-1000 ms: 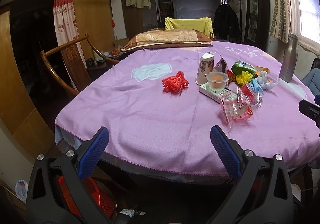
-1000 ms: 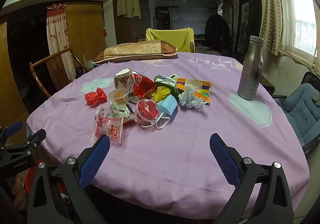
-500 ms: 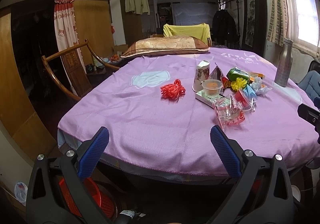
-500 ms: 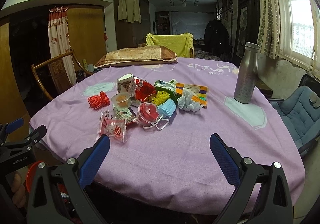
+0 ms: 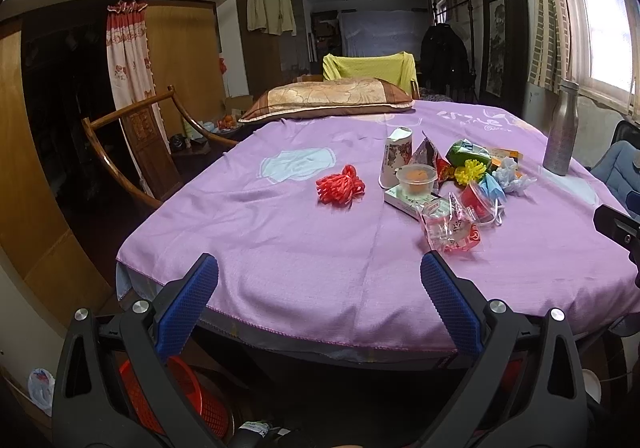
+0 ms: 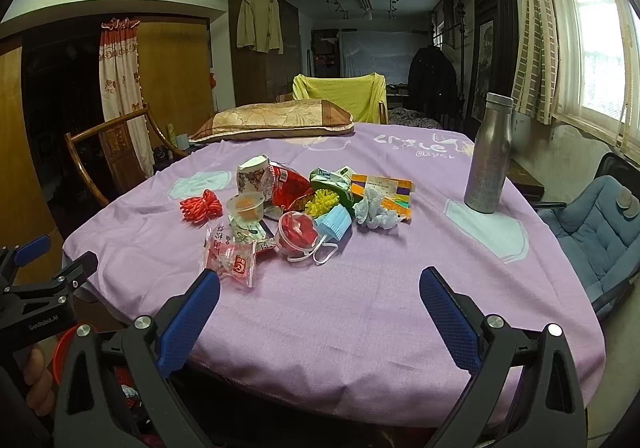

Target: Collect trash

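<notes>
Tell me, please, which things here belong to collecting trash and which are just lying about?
Job: clear wrapper, red net, jelly cup, blue mask, crumpled tissue, red basket.
Lying about: steel bottle, pillow, wooden chair.

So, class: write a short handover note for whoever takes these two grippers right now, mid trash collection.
Left gripper: open, empty, at the table's near edge.
Right gripper: open, empty, facing the pile.
Trash: red mesh bundle lies apart; clear wrapper nearest; paper cup, face mask and the rest clustered mid-table.
Red basket sits on the floor under the table edge.
Done: nothing visibly collected.
Left: everything.
</notes>
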Demonstrator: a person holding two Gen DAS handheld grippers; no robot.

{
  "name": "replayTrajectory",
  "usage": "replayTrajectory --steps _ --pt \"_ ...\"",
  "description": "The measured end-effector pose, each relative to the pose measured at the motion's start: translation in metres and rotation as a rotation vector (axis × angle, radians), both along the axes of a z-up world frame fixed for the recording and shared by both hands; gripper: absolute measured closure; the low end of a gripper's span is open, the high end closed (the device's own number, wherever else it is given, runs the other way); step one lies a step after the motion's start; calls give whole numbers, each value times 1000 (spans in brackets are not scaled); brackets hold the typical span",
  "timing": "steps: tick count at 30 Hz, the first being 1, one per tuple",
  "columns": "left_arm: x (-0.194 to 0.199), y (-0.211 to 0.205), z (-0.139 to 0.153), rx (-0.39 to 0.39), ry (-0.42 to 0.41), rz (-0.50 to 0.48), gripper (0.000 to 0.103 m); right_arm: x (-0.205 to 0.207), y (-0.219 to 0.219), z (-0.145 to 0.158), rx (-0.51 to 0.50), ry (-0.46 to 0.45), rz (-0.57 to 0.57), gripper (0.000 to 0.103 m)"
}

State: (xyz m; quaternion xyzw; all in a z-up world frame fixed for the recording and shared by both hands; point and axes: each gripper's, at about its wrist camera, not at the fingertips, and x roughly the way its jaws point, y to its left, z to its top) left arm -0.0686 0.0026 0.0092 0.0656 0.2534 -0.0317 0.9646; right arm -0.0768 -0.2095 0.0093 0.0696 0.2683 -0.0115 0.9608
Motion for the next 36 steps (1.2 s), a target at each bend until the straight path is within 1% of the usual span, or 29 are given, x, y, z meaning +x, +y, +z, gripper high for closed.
replayTrajectory --steps 36 --pt "-5 0 4 -5 -6 -1 6 -4 5 6 -18 -20 7 5"
